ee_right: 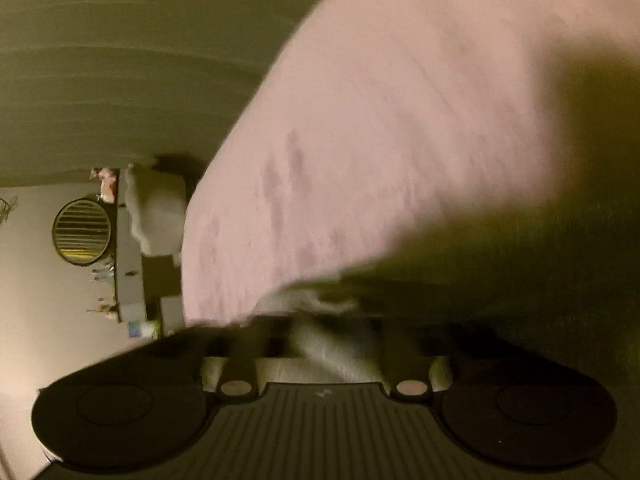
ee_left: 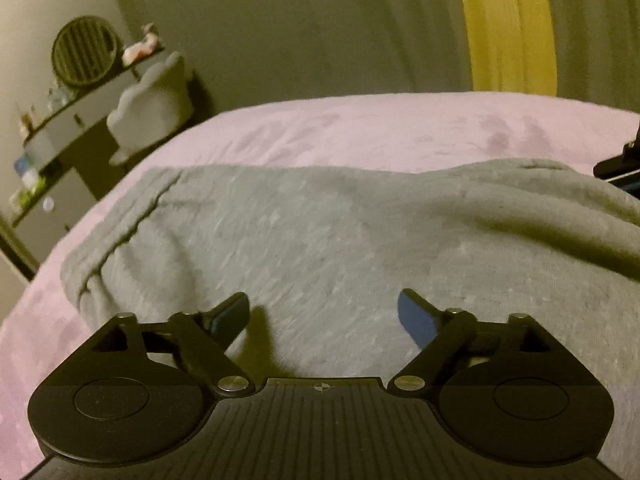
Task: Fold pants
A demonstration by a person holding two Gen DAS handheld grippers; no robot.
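Grey pants (ee_left: 320, 220) lie spread on a pink bed sheet (ee_left: 360, 128), with a seamed edge at the left. My left gripper (ee_left: 322, 300) hovers low over the near part of the pants, jaws wide apart and nothing between them. The right gripper (ee_left: 620, 160) shows as a dark shape at the far right edge of the cloth. The right wrist view is rolled sideways and blurred. There my right gripper (ee_right: 320, 316) is shut on a bunched fold of the pants (ee_right: 332, 348), and shadowed cloth (ee_right: 520, 280) covers its fingertips. The pink sheet (ee_right: 400, 120) fills the space beyond.
A dresser with a round mirror (ee_left: 84, 52) and small bottles stands left of the bed, a pale padded chair (ee_left: 152, 96) beside it. A yellow curtain (ee_left: 508, 24) hangs behind the bed. The mirror (ee_right: 82, 230) also shows in the right wrist view.
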